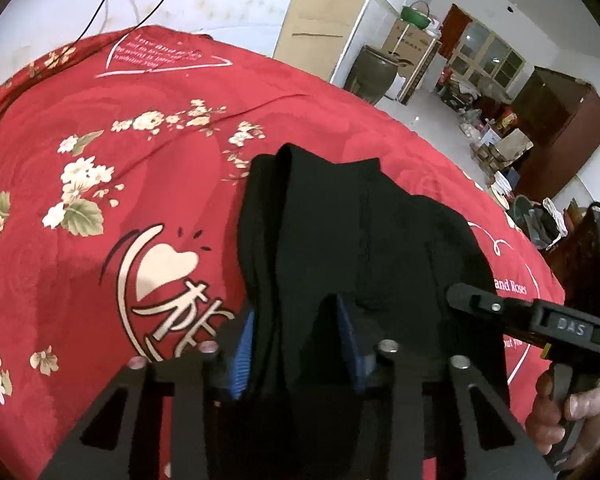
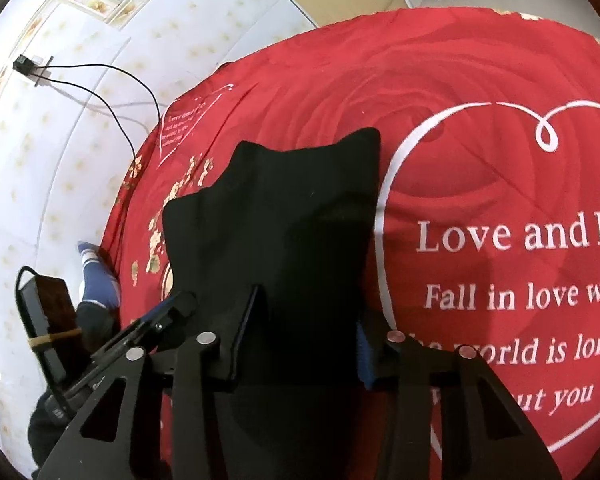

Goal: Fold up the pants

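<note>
Since both grippers, left (image 1: 296, 344) and right (image 2: 300, 340), had jaws half-closed around the black pants (image 1: 340, 232) edge, probably pinching, it hung above the bed (image 1: 100, 160) ready for folding.

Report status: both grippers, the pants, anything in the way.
Left gripper and right gripper each have black pants between the pads. Pants bunched on red bedspread. Nothing blocking.

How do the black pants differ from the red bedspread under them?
The black pants are plain and dark; the red bedspread is printed with flowers, hearts and writing. The pants lie bunched, their near end between both grippers' fingers; the bedspread lies spread flat. Both are soft cloth.
</note>
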### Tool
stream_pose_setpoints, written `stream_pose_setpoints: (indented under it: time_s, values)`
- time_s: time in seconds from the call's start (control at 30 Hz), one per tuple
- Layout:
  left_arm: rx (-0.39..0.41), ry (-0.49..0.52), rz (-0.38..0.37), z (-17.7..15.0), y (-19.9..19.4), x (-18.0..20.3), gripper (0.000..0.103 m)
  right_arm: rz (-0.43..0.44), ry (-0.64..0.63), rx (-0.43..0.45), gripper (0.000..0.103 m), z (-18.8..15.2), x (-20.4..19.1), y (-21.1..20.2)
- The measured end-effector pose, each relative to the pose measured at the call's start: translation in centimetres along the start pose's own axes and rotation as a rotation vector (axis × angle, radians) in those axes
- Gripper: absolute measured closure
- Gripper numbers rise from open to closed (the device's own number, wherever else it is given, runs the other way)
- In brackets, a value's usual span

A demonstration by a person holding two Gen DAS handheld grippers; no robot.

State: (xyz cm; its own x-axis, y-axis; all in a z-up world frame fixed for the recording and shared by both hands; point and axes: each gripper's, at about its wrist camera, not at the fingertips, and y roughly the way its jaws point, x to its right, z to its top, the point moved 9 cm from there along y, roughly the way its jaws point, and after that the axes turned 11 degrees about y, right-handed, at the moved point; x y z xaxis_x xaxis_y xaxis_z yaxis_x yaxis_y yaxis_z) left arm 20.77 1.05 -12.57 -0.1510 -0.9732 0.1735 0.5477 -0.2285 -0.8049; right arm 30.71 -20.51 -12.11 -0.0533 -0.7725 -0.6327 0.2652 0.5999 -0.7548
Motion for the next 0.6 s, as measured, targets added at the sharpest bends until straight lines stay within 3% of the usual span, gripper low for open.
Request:
stream_pose_setpoints:
  time_s: [0.13, 0.3, 0.6]
  values:
    - [0.012, 0.022, 0.011, 0.6, -1.2, 0.8, 0.079, 0.016, -0.005, 0.0, 0.081, -0.1, -0.3, -0.4]
    - [0.034, 0.055, 0.011, 0.9, -3.6, 1.9, 0.082, 0.056, -0.042, 0.023, 0.083, -0.8, -2.0, -2.4]
    - [0.006, 0.073, 0.007, -1.6, -7.4, 2.8, 0.082, 0.092, -0.046, -0.008, 0.084, -5.8, -2.7, -5.7]
